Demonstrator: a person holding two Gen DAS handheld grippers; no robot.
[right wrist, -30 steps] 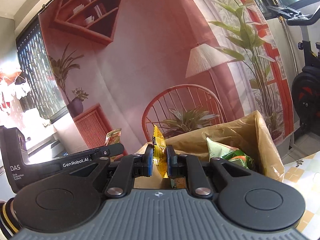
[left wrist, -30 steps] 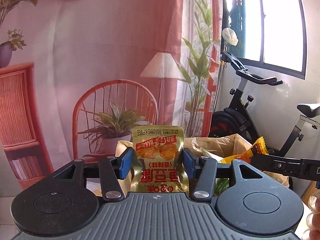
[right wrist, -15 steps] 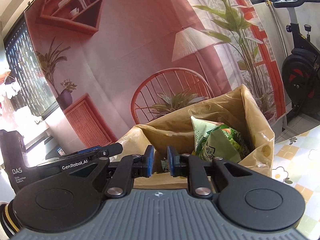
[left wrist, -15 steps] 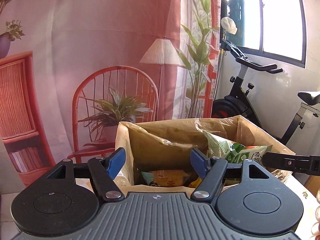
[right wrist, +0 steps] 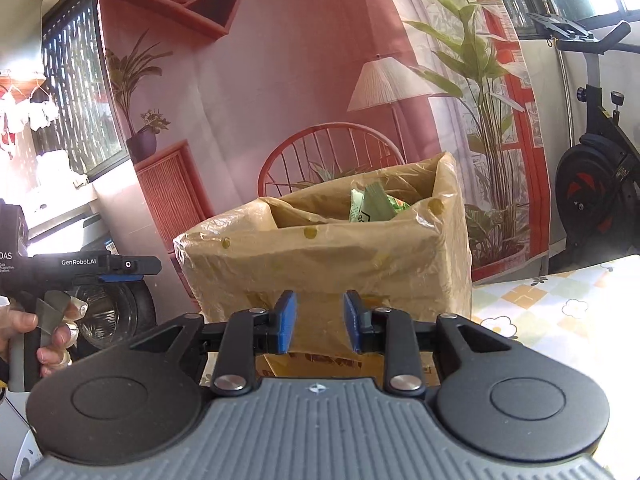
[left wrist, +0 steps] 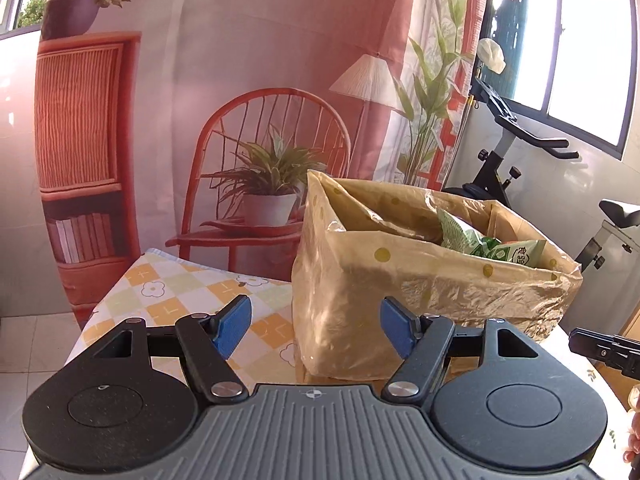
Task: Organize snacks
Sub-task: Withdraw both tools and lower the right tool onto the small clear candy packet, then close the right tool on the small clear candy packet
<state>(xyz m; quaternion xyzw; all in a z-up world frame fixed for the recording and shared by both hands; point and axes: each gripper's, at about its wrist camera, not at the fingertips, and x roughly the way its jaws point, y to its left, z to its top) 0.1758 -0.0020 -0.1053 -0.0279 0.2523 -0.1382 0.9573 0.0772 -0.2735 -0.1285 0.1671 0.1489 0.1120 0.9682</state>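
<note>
A cardboard box lined with a yellowish dotted plastic bag stands on the table. Green snack packets stick up inside it. My left gripper is open, empty, back from the box and lower than its rim. My right gripper faces the box's near wall with nothing between its blue pads; its jaws are opening. The left gripper's body, held by a hand, shows at the left of the right wrist view. The right gripper's tip shows at the right edge of the left wrist view.
The table carries a checked cloth with flowers. A printed backdrop of a red chair, lamp and plants hangs behind. An exercise bike stands right of the box, near a window.
A second ago each gripper held a snack packet over the box. Both packets have dropped in, both jaws have opened, and both grippers have pulled back and down from the box.
</note>
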